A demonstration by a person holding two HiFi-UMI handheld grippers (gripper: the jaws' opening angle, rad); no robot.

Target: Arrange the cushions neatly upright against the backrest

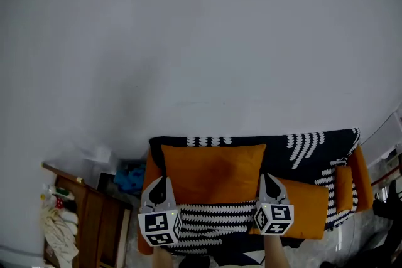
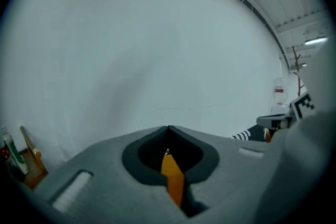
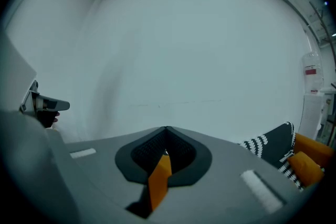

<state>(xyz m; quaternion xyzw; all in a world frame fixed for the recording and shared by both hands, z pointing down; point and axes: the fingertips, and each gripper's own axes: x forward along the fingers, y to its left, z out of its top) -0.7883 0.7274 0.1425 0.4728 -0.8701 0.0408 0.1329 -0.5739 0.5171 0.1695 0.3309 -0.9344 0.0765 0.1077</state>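
Both pinch the orange cushion: left hand-held gripper and right hand-held gripper, clamped on its sides (sofa behind).

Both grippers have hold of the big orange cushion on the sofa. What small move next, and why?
Probably ease the square orange fabric cushion back against the backrest draped in black-and-white patterned cloth. The left hand-held gripper and right hand-held gripper are each shut on a lower corner, holding it upright.
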